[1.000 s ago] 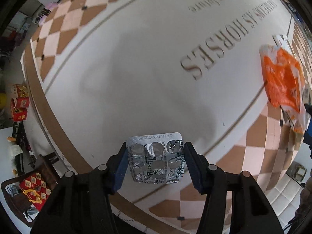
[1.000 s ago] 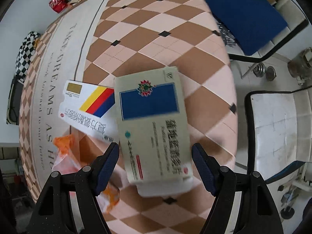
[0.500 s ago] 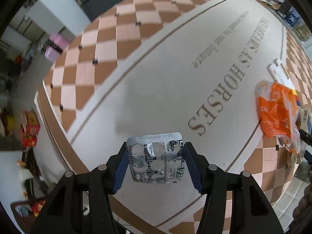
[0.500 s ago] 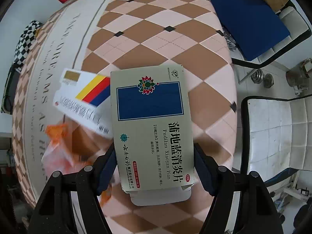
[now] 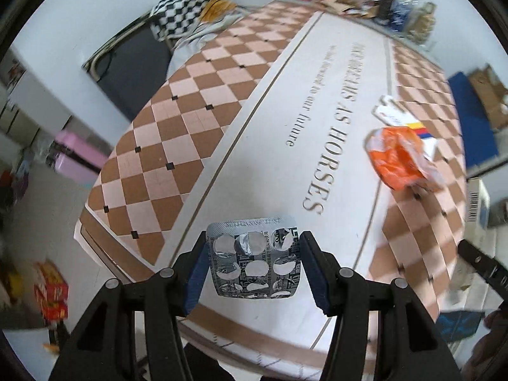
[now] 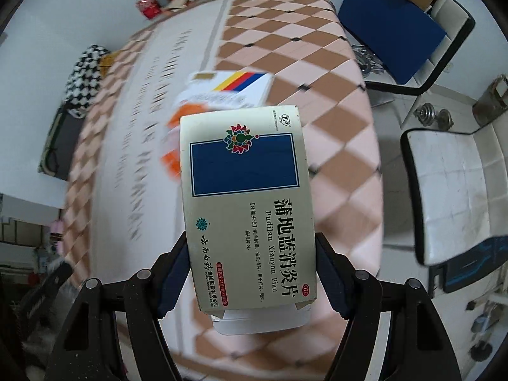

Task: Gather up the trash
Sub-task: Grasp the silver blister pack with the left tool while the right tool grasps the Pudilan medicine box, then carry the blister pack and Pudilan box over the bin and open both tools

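We see the left gripper [image 5: 254, 262] clamped on an emptied silver blister pack [image 5: 254, 262], held in the air above the near edge of the table [image 5: 190, 133]. The right gripper [image 6: 252, 273], whose jaws have just been closing, grips a cream medicine box [image 6: 246, 203] with a blue panel, lifted over the checkered part. An orange wrapper [image 5: 398, 162] lies near the table's right edge, touching a striped box [image 5: 400, 120].

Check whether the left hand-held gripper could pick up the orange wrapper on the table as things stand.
Probably not yet: the left hand-held gripper is shut on an empty blister pack, so its jaws are occupied. The orange wrapper itself lies uncovered.
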A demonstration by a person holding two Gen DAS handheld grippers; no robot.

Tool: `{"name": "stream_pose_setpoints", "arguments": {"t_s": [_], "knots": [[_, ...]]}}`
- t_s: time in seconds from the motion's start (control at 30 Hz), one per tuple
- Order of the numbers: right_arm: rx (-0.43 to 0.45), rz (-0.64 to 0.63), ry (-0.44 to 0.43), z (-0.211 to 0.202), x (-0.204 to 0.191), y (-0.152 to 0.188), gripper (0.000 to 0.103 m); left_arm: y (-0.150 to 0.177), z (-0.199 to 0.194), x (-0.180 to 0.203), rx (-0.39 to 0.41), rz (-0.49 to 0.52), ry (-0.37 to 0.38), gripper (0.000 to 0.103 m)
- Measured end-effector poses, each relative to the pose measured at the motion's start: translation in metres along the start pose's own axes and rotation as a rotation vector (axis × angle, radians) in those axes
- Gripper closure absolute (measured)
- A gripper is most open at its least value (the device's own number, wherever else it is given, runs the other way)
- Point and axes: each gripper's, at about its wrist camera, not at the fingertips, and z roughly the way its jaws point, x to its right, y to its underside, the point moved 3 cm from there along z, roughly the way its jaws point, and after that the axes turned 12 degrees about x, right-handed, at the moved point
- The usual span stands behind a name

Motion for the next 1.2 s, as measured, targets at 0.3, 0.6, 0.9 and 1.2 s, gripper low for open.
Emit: {"name": "stream_pose_setpoints", "arguments": {"t_s": [0.3, 0.6, 0.9, 1.2], "knots": [[0.075, 0.105, -0.005, -0.083, -0.074, 0.141, 0.028, 0.052, -0.061, -0.063, 0.057, 0.177, 0.201, 0.051], [-0.088, 0.255, 0.013, -0.081, -0.110, 0.333, 0.028, 0.165, -0.039, -0.132, -0.190, 0.224, 0.312, 0.051], [-0.284, 0.305, 0.069, 0.054, -0.080, 0.470, 0.028, 0.282, 0.121, -0.137, -0.490, 0.158, 0.309, 0.050], [-0.344, 0.339, 0.080, 0.221, -0.042, 0.543, 0.028, 0.362, 0.287, -0.120, -0.645, 0.112, 0.301, 0.041]]}}
